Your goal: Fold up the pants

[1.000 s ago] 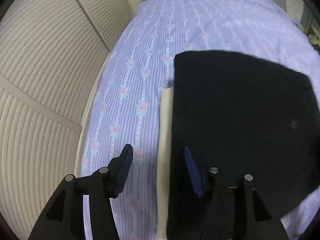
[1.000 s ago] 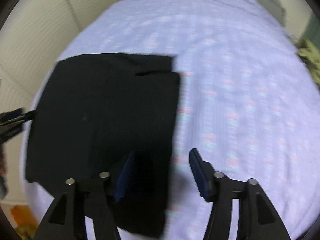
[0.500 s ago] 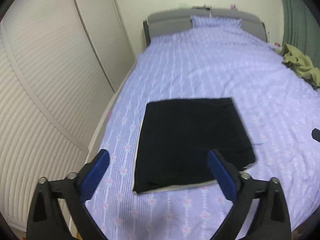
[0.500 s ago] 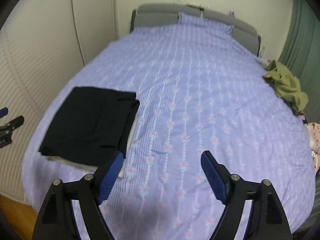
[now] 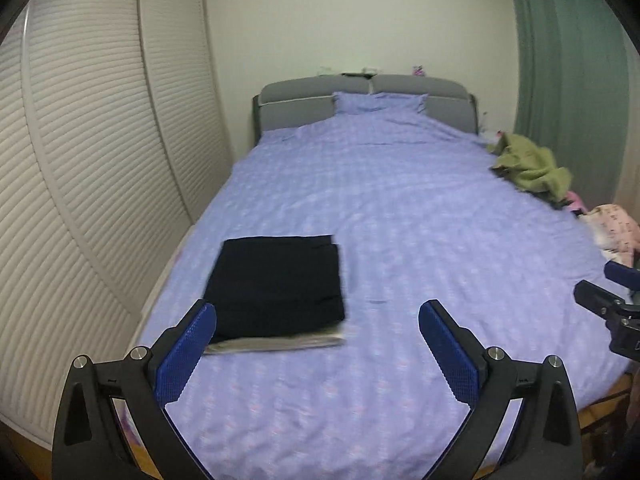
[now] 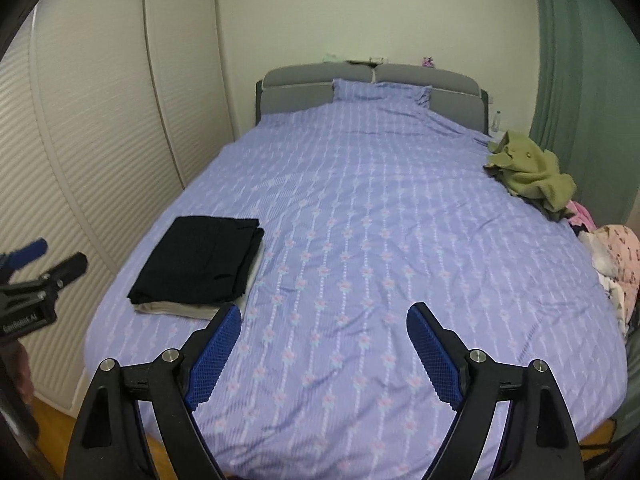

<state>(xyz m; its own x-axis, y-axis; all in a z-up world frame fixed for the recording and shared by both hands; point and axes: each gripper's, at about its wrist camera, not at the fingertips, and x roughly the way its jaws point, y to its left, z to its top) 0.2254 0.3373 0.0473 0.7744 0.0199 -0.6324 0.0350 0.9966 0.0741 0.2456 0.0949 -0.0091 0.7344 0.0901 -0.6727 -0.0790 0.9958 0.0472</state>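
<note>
Black pants (image 6: 200,264): folded into a flat rectangle, stacked on a pale folded cloth (image 6: 188,309) at the bed's (image 6: 360,220) near-left corner, seemingly the finished pile. Left gripper (image 5: 318,344) and right gripper (image 6: 324,340): jaws wide apart, empty, clear of the pile. Unfolded clothes (image 6: 532,174): far right, likely awaiting folding

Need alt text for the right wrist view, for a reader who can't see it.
Folded black pants lie on a beige folded garment at the bed's near left corner. The open, empty right gripper frames the foreground. Unfolded clothes sit along the right edge.
</note>
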